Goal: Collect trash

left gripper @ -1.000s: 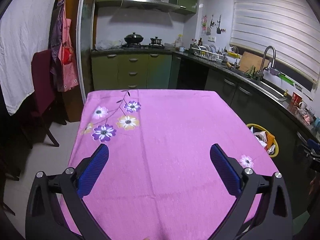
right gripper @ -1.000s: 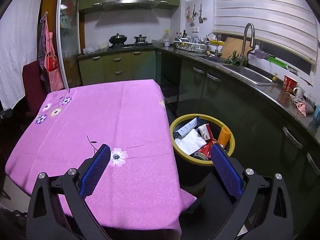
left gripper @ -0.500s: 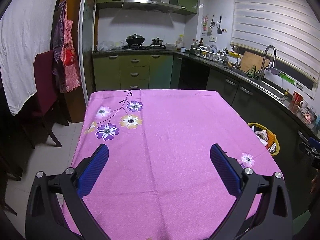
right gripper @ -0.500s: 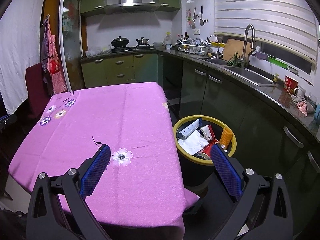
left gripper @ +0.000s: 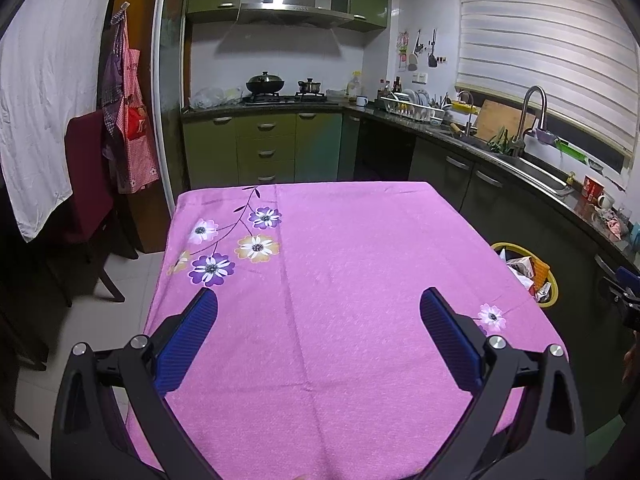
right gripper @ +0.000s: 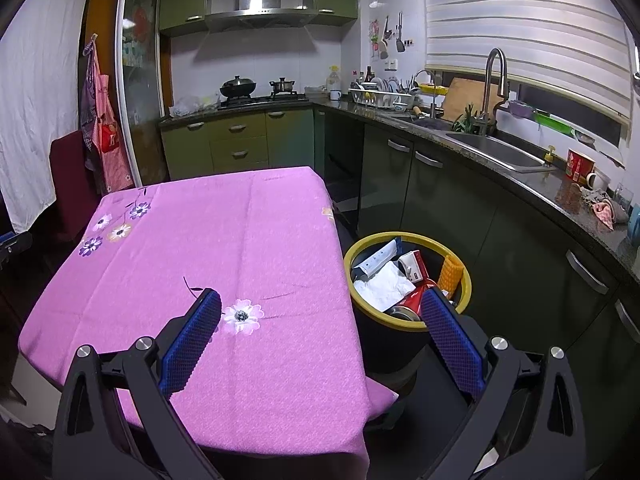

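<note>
A dark trash bin with a yellow rim [right gripper: 466, 292] stands on the floor beside the table's right edge, holding white paper [right gripper: 382, 286], a red can [right gripper: 412, 302], cartons and an orange piece. In the left wrist view the trash bin [left gripper: 554, 282] peeks out behind the table's right side. My right gripper [right gripper: 320, 304] is open and holds nothing, hovering over the table's near right corner with its right finger in front of the bin. My left gripper [left gripper: 318, 302] is open too, above the pink flowered tablecloth [left gripper: 328, 280]. No loose trash shows on the cloth.
A dark red chair [left gripper: 86, 184] stands left of the table. Green cabinets [left gripper: 260, 148] with a stove line the far wall. A dark counter with a sink [right gripper: 496, 152] and a red cup [right gripper: 578, 166] runs along the right. A narrow aisle separates table and counter.
Both grippers have drawn back and up a little, so the table and bin look slightly farther. Both stay open and hold nothing.
</note>
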The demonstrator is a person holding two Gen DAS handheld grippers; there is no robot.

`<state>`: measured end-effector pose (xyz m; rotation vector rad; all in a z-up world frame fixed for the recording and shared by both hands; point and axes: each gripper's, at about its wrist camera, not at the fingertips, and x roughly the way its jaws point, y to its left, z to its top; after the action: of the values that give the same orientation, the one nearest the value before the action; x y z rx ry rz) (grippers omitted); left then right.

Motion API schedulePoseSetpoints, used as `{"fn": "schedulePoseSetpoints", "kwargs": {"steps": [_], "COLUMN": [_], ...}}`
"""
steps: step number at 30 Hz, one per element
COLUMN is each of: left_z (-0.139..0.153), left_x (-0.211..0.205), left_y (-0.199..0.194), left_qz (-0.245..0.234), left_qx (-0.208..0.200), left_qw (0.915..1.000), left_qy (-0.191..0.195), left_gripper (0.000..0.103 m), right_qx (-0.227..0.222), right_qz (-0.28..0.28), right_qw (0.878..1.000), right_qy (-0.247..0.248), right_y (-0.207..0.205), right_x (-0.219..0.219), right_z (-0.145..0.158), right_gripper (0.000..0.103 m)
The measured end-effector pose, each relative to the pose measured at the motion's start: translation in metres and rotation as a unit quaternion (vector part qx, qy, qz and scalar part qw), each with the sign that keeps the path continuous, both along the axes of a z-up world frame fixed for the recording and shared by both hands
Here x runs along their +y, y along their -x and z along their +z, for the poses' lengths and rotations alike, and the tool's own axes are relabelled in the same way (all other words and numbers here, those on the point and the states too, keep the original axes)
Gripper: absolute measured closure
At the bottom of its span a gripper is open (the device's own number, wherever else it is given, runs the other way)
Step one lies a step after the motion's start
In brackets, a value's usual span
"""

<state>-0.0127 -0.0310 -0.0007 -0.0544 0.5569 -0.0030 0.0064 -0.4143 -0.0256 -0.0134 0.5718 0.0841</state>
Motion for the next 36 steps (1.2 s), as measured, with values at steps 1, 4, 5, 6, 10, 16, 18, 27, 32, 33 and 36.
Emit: {"fn": "schedulePoseSetpoints", "kwargs": {"steps": [1,4,5,6,10,16,18,27,32,33,36], "left_z": [0.0007,0.0023,0.0027,0.0031,0.0041,0.0048,0.0054,0.0068,0.0067,0.0067,0.0074], "left_x": [-0.0007,-0.0019,-0.0021,-0.0026,-0.0038,-0.0044,-0.0051,-0.0077,-0.008,-0.0081,-0.0096], "left_y": [0.0003,0.0011,0.0016,0.0017,0.0027,0.0029,0.0028,0.0023,0.002,0.0022,0.0023], "left_qz": [-0.001,-0.003,-0.003,-0.003,-0.004,-0.005,-0.006,-0.01,-0.009,-0.01,-0.011], "left_qx": [-0.001,-0.004,-0.004,-0.005,-0.005,-0.005,-0.005,-0.006,-0.005,-0.005,-0.005], "left_qw": [1.0,1.0,1.0,1.0,1.0,1.0,0.9999,0.9999,0.9999,0.9999,0.9999], "left_qy": [0.0,-0.002,-0.003,-0.004,-0.004,-0.006,-0.007,-0.009,-0.009,-0.008,-0.01], "left_gripper": [0.006,0.006,0.006,0.006,0.006,0.006,0.006,0.006,0.006,0.006,0.006], "right_qx": [-0.001,-0.002,-0.002,-0.002,-0.002,0.0,0.001,0.001,0.001,0.002,0.002], "right_qz": [0.0,-0.001,-0.001,-0.001,-0.002,-0.003,-0.004,-0.006,-0.006,-0.006,-0.007], "right_qw": [1.0,1.0,1.0,1.0,1.0,1.0,1.0,1.0,1.0,1.0,1.0], "right_qy": [0.0,0.0,-0.001,0.0,0.0,-0.001,-0.002,-0.004,-0.005,-0.004,-0.004], "right_y": [0.0004,0.0009,0.0011,0.0012,0.0016,0.0008,0.0002,-0.0001,-0.0002,-0.0004,-0.0008], "right_x": [0.0,0.0001,0.0003,0.0003,0.0003,0.0008,0.0011,0.0018,0.0022,0.0021,0.002], "right_z": [0.0001,0.0004,0.0005,0.0005,0.0006,0.0002,0.0004,-0.0009,-0.0015,-0.0016,-0.0022], "right_gripper": [0.005,0.005,0.005,0.005,0.005,0.005,0.005,0.005,0.005,0.005,0.005]}}
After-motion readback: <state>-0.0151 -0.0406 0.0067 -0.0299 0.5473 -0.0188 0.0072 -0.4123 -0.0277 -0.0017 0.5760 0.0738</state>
